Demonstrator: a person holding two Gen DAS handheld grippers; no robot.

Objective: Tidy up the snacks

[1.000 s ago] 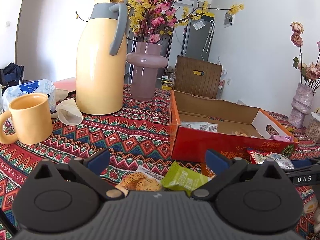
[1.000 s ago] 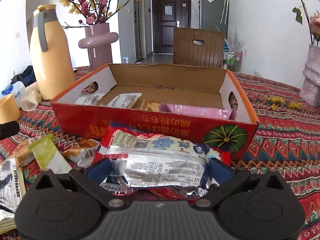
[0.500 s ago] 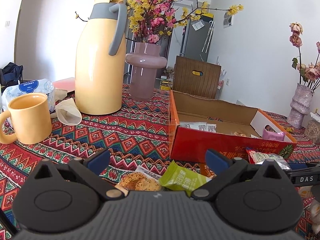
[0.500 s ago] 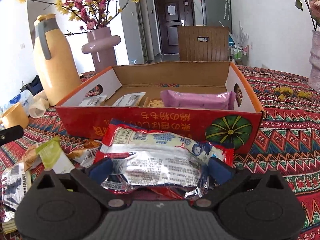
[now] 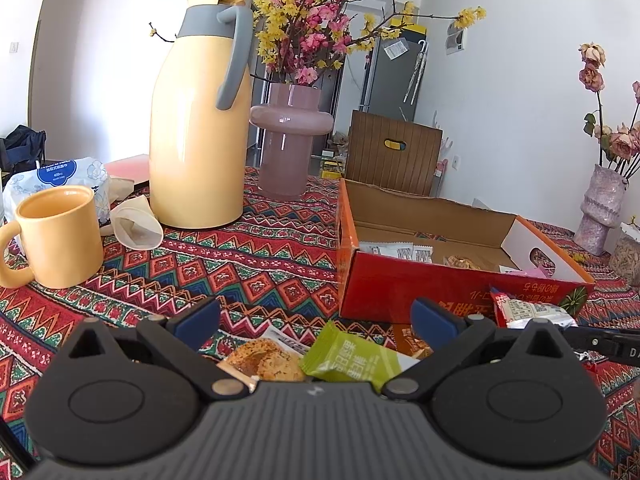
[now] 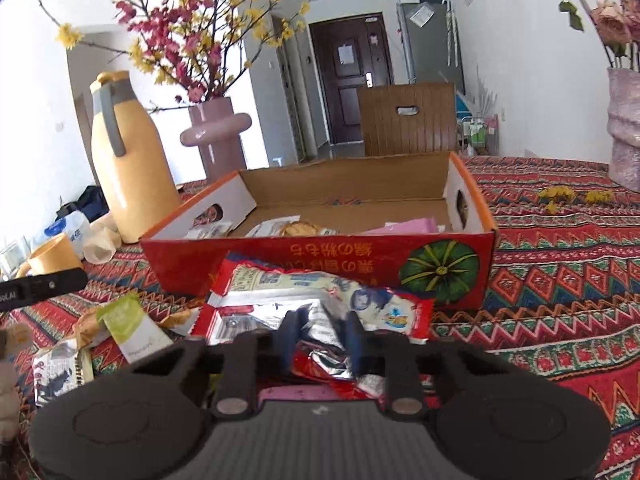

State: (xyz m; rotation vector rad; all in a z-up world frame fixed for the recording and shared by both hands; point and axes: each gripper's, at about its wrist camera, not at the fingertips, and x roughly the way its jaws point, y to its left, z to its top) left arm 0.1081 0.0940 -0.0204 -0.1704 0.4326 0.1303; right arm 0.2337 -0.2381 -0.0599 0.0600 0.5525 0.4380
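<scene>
A red-and-silver snack packet (image 6: 320,288) lies on the patterned cloth just before the red cardboard box (image 6: 280,264). My right gripper (image 6: 324,330) is closing on its near end, and the foil is crumpled between the pads. In the left wrist view the same packet (image 5: 528,312) lies beside the box (image 5: 384,292). My left gripper (image 5: 316,316) stands open, with a green packet (image 5: 352,356) and a cookie packet (image 5: 264,360) lying below and between its fingers, untouched. Inside the box lie a pink packet (image 6: 408,226) and several small ones.
A yellow thermos jug (image 5: 196,140), a yellow mug (image 5: 60,236) and a pink vase of flowers (image 5: 290,140) stand at the left. Another vase (image 5: 604,208) stands at the far right. A wooden chair back (image 5: 394,158) rises behind the box. More packets (image 6: 60,364) lie at the left.
The right gripper's jaws have come together from wide apart onto the red-and-silver packet, crumpling its foil, and the gripper has shifted a little. The left gripper has not moved.
</scene>
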